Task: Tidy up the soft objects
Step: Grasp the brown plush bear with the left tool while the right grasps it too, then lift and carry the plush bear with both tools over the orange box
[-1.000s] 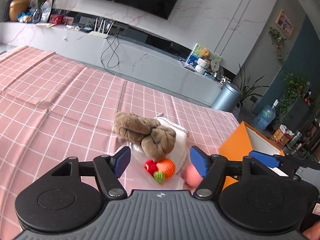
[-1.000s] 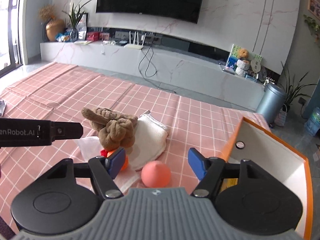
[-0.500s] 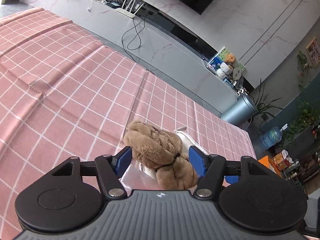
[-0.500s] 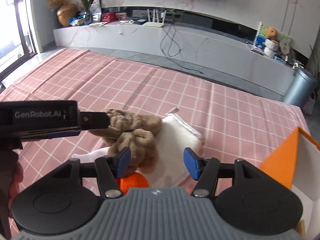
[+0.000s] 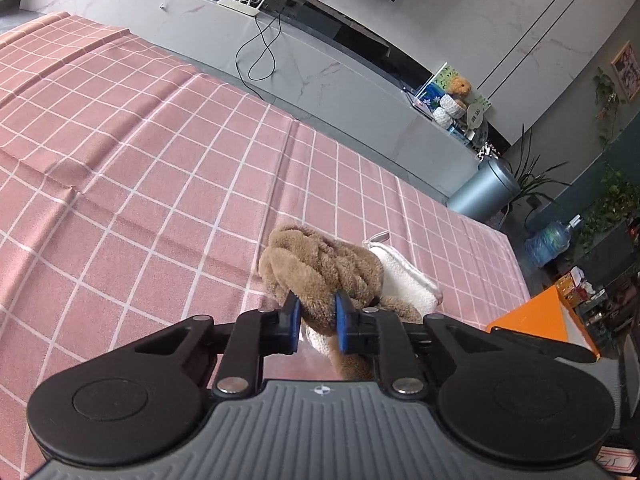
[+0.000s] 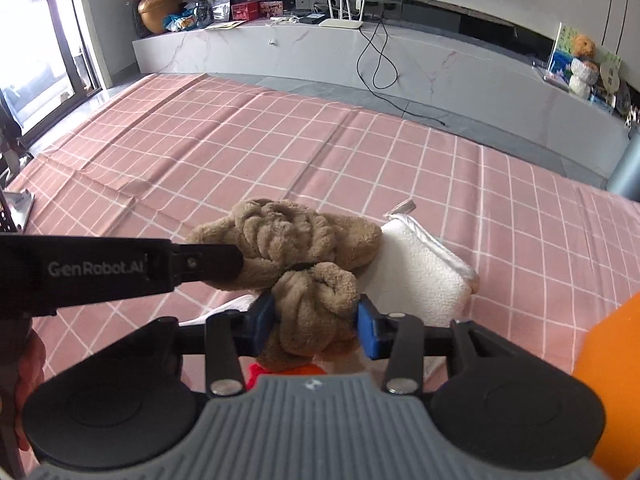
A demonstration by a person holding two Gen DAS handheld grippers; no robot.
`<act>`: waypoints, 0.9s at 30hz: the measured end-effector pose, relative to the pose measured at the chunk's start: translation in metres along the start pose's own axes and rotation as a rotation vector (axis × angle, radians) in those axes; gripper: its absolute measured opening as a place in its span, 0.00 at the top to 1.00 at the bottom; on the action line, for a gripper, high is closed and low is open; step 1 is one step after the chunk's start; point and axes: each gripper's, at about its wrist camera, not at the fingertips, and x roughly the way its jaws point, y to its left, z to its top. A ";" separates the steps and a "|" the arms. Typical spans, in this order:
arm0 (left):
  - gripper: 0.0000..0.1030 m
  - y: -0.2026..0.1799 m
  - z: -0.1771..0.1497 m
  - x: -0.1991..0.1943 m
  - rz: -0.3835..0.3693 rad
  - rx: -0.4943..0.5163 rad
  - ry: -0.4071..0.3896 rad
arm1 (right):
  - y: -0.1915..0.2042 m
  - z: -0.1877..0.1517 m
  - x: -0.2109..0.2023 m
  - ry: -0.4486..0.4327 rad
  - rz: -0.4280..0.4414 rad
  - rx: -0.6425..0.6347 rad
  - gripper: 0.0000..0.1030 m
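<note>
A knotted brown plush cloth [image 5: 320,268] [image 6: 288,240] lies on the pink checked tablecloth, partly over a folded white towel [image 5: 404,284] [image 6: 416,268]. My left gripper [image 5: 316,316] has its jaws closing on one loop of the brown plush, blue pads pressing its sides. In the right wrist view that left gripper [image 6: 236,258] comes in from the left onto the plush. My right gripper [image 6: 316,322] has its jaws closing around the plush's near lobe, pads touching it. A red and orange knitted toy [image 6: 296,370] peeks out under the plush.
An orange box [image 5: 548,316] [image 6: 612,380] stands on the table at the right. A person's hand [image 6: 24,376] shows at the left edge. Beyond the table's far edge runs a grey marble TV bench [image 6: 360,56]; a grey bin [image 5: 484,192] stands on the floor.
Both grippers came forward and down onto the brown plush and their jaws narrowed from wide to gripping it. The pink ball and most of the knitted toy dropped out of sight.
</note>
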 end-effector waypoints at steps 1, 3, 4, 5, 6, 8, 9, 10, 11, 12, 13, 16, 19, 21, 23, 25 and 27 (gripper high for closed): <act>0.84 0.000 -0.001 0.000 0.002 0.005 0.001 | 0.001 -0.001 0.000 0.001 -0.001 -0.008 0.68; 0.85 -0.001 -0.002 -0.001 0.005 0.015 -0.005 | 0.003 -0.003 -0.002 -0.005 0.000 -0.014 0.74; 0.86 -0.001 -0.002 -0.003 0.004 0.024 -0.010 | 0.004 -0.003 -0.003 -0.012 -0.004 -0.024 0.76; 0.86 -0.003 -0.002 -0.005 0.001 0.033 -0.018 | 0.006 -0.003 -0.005 -0.021 -0.011 -0.035 0.78; 0.86 -0.004 -0.002 -0.008 0.000 0.038 -0.024 | 0.007 -0.004 -0.009 -0.033 -0.017 -0.044 0.78; 0.86 -0.007 0.000 -0.015 -0.005 0.044 -0.038 | 0.009 -0.003 -0.017 -0.055 -0.022 -0.051 0.79; 0.86 -0.008 0.000 -0.019 -0.008 0.048 -0.048 | 0.010 -0.002 -0.022 -0.066 -0.023 -0.054 0.79; 0.86 -0.011 0.001 -0.024 -0.012 0.051 -0.057 | 0.011 -0.002 -0.027 -0.080 -0.027 -0.059 0.79; 0.86 -0.013 0.001 -0.029 -0.017 0.054 -0.066 | 0.013 -0.001 -0.033 -0.093 -0.032 -0.066 0.79; 0.86 -0.015 0.001 -0.034 -0.021 0.058 -0.076 | 0.014 -0.001 -0.039 -0.107 -0.036 -0.073 0.79; 0.86 -0.017 0.001 -0.039 -0.025 0.063 -0.086 | 0.016 -0.001 -0.045 -0.120 -0.041 -0.077 0.79; 0.86 -0.024 0.002 -0.053 -0.037 0.073 -0.112 | 0.019 -0.001 -0.063 -0.155 -0.047 -0.086 0.79; 0.86 -0.033 0.000 -0.068 -0.052 0.088 -0.136 | 0.020 -0.004 -0.082 -0.187 -0.050 -0.079 0.79; 0.86 -0.040 -0.002 -0.077 -0.064 0.098 -0.149 | 0.020 -0.007 -0.095 -0.207 -0.054 -0.078 0.79; 0.86 -0.046 -0.005 -0.086 -0.080 0.108 -0.160 | 0.019 -0.011 -0.110 -0.227 -0.060 -0.077 0.79; 0.86 -0.055 -0.009 -0.095 -0.096 0.121 -0.170 | 0.016 -0.016 -0.125 -0.248 -0.069 -0.076 0.79; 0.86 -0.065 -0.013 -0.102 -0.115 0.139 -0.175 | 0.013 -0.023 -0.141 -0.268 -0.078 -0.081 0.79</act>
